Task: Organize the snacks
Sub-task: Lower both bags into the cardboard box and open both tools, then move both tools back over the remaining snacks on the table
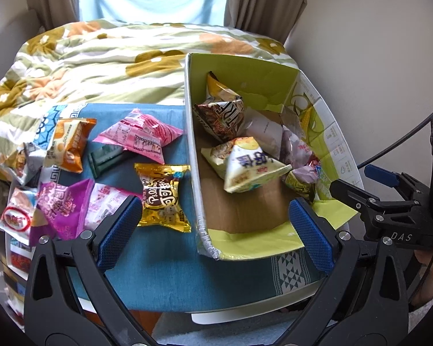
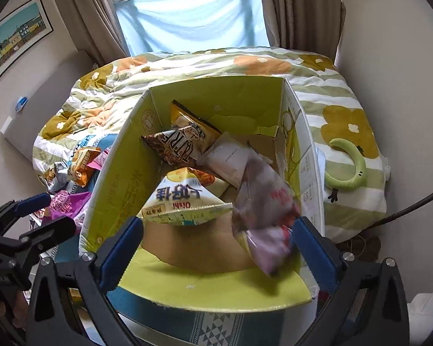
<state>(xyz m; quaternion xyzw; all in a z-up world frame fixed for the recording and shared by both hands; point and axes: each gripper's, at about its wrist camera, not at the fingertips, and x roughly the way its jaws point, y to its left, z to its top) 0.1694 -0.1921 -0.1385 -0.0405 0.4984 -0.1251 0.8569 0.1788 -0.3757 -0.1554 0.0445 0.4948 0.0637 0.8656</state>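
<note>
A green cardboard box stands on a blue cloth-covered table and holds several snack bags, among them a white Oishi bag, also in the right wrist view. Loose snacks lie left of the box: a gold bag, a pink bag, an orange bag, a purple bag. My left gripper is open and empty over the box's near left corner. My right gripper is open over the box; a blurred pale purple bag is by its right finger, loose.
A bed with a floral quilt lies behind the table. A green neck-ring object rests on the quilt right of the box. The right gripper's body shows at the right of the left wrist view. Walls stand close on both sides.
</note>
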